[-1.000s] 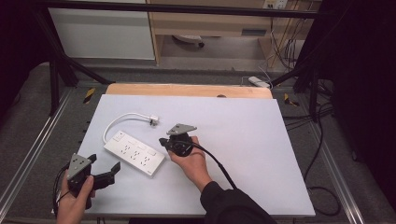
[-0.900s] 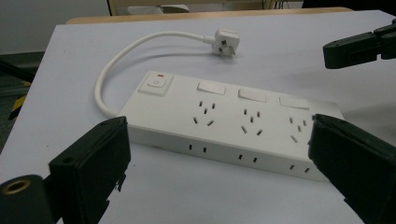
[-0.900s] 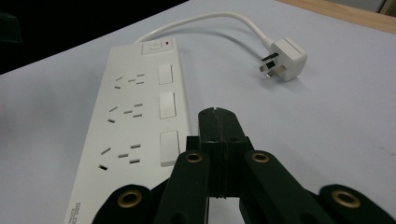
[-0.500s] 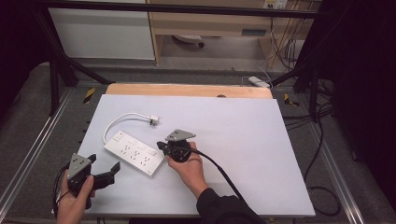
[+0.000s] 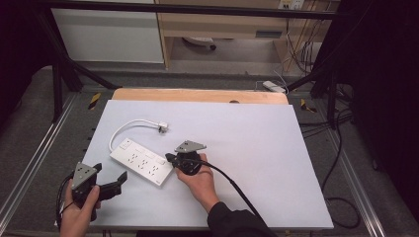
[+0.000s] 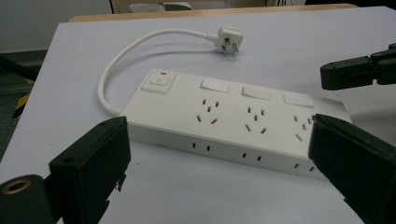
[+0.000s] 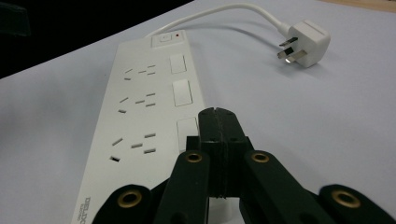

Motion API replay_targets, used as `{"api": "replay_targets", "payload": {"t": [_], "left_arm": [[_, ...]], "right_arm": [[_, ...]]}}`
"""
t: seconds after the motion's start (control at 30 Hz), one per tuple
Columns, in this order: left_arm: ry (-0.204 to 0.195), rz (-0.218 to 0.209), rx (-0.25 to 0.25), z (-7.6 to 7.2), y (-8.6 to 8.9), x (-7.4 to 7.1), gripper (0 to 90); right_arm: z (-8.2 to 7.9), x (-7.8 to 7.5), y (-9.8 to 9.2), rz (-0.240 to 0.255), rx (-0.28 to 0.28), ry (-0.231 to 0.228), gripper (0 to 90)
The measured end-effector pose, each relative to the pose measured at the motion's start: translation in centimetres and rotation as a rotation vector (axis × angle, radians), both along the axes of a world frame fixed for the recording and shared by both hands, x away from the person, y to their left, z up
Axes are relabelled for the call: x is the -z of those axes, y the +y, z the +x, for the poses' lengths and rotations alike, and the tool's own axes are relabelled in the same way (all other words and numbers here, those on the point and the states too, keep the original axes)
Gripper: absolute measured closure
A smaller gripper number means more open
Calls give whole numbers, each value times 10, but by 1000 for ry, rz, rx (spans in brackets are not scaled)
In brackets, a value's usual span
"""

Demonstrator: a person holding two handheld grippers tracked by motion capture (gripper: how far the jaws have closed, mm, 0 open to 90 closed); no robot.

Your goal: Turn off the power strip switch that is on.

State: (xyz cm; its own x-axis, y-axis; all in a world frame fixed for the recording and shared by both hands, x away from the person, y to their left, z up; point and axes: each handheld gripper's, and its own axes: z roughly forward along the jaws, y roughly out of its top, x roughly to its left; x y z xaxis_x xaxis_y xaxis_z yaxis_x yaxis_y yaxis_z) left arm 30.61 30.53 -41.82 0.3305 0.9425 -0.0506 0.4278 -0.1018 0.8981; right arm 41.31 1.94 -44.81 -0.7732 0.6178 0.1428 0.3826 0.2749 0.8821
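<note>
The right hand-held gripper, jaws closed and empty, nears a power strip rocker switch, apparently to press it, while the left hand-held gripper waits open.

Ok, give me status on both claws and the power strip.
Left claw open, aimed at the power strip, not touching. Right claw shut, tips over the strip's near rocker switch. Strip flat on the table, plug loose. Nothing in the way.

A white-topped table carries 1 white power strip with its cord and plug.
</note>
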Motion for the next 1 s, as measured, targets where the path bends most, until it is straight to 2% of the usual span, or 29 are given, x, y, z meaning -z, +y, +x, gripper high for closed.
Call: {"api": "replay_targets", "payload": {"t": [1.0], "left_arm": [[0, 0, 2, 1, 2, 0, 55]], "right_arm": [[-2, 5, 12, 0, -12, 5, 900]]}}
